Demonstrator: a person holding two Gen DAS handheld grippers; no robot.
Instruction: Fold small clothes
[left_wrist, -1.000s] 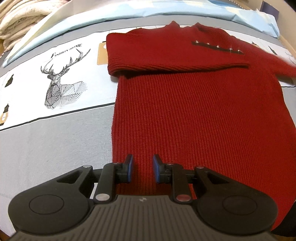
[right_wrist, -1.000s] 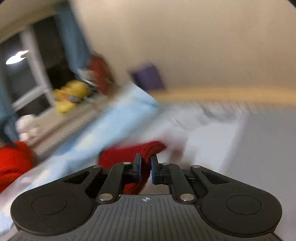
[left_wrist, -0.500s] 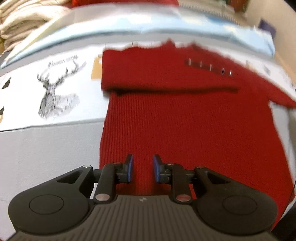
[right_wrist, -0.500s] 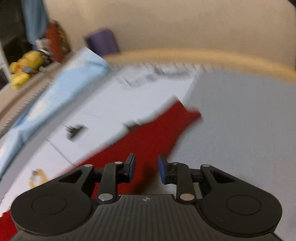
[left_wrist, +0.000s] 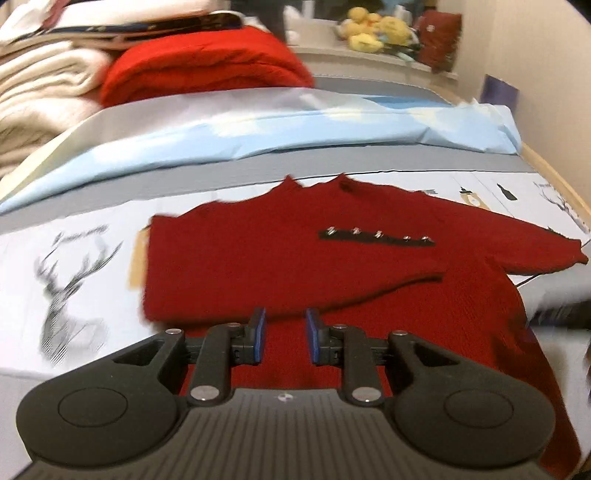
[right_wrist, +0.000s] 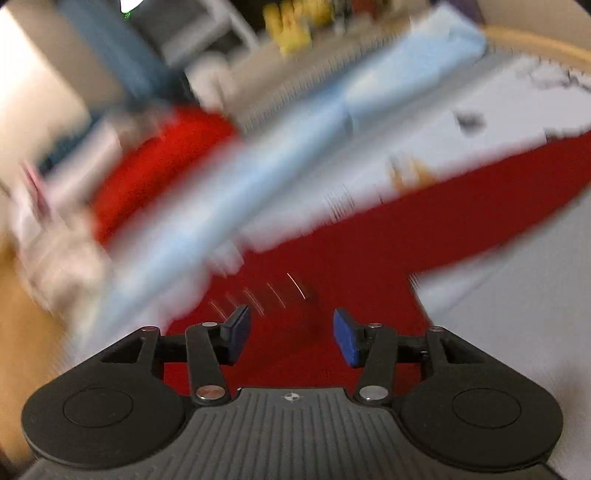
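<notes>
A dark red knit sweater lies flat on the bed, its left sleeve folded across the chest, with a black strip of silver studs. Its right sleeve stretches out to the right. My left gripper is open and empty above the sweater's lower body. My right gripper is open wide and empty over the same sweater; that view is heavily blurred.
A light blue quilt lies across the bed behind the sweater. A folded red garment and cream blankets are stacked at the back left. A deer print marks the sheet at left. Yellow plush toys sit on a far shelf.
My right gripper let go of the right sleeve, opened wider and swung left over the sweater. My left gripper rose and tilted up, bringing the back of the bed into view.
</notes>
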